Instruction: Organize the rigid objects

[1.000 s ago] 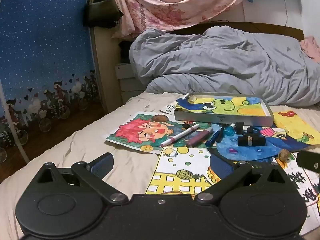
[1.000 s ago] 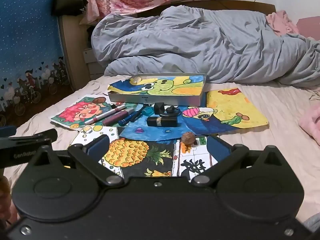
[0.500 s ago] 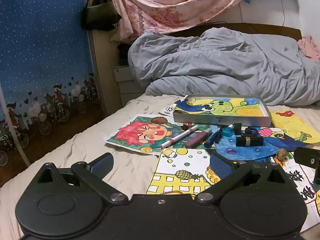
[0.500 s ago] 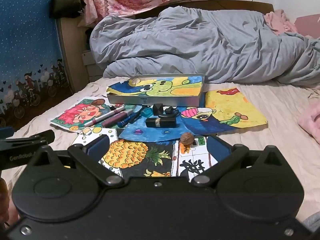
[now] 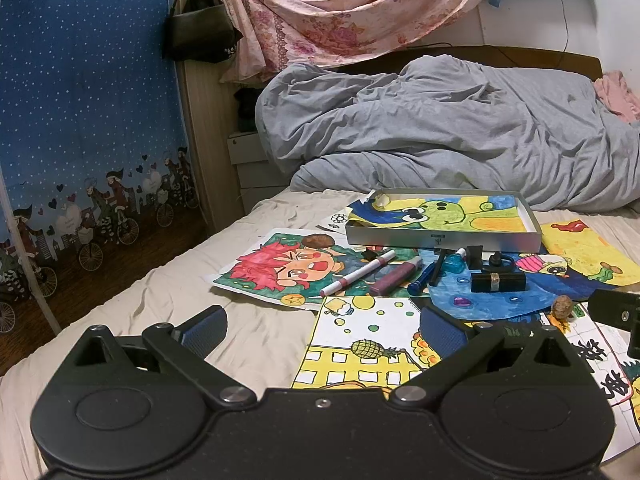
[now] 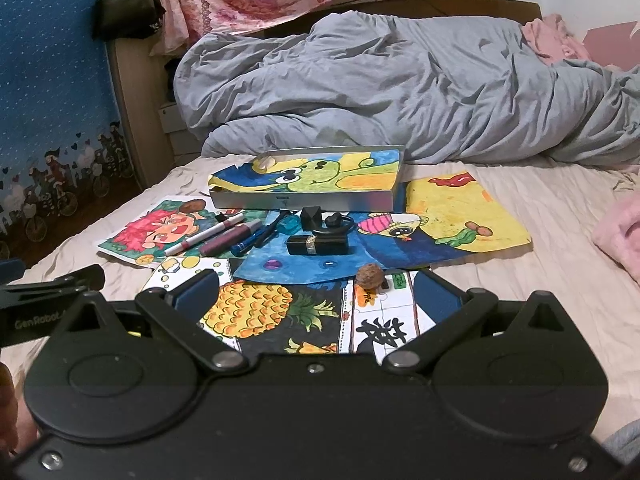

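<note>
Nearest, the left claw (image 5: 322,330) hangs with its fingers spread wide and nothing between them, over the near part of the bed (image 5: 260,344). The right claw (image 6: 316,294) is likewise wide apart and empty, above a pineapple drawing (image 6: 248,312). Just past it a walnut (image 6: 370,276) sits on the paper sheets. Farther in lies a black lipstick case (image 6: 318,245) on its side, with a small black cube (image 6: 311,218), a black earpiece (image 6: 338,222) and a teal bottle (image 6: 289,224) close behind it. Toward the bed's left edge a white marker (image 6: 204,236), a purple tube (image 6: 230,237) and a blue pen (image 6: 254,239) lie side by side (all roughly parallel). Behind these, mid-bed, stands a silver tray (image 6: 304,201) lined with a frog drawing. A second nut (image 6: 195,205) rests left of the tray. A grey duvet (image 6: 380,92) is heaped at the far end.
</note>
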Demonstrator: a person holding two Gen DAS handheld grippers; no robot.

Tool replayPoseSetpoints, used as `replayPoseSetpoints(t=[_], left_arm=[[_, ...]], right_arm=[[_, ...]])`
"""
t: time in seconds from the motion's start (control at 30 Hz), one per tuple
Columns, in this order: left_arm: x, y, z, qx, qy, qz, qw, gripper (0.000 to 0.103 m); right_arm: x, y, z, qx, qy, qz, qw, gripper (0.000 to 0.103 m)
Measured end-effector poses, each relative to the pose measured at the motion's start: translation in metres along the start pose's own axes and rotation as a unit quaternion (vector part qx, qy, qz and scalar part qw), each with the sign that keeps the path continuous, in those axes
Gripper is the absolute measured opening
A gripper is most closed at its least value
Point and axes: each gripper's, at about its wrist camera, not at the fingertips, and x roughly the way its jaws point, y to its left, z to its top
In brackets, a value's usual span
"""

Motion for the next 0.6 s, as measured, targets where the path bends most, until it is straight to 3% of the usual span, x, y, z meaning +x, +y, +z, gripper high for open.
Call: replayPoseSetpoints(t=[0.6], left_arm=[[-0.0028, -0.0002, 0.0003, 0.001, 0.001, 0.001, 1.0, 0.102]], right_arm=[[0.0041, -0.0027, 0.0007, 0.01, 0.009, -0.006, 1.0, 0.102]])
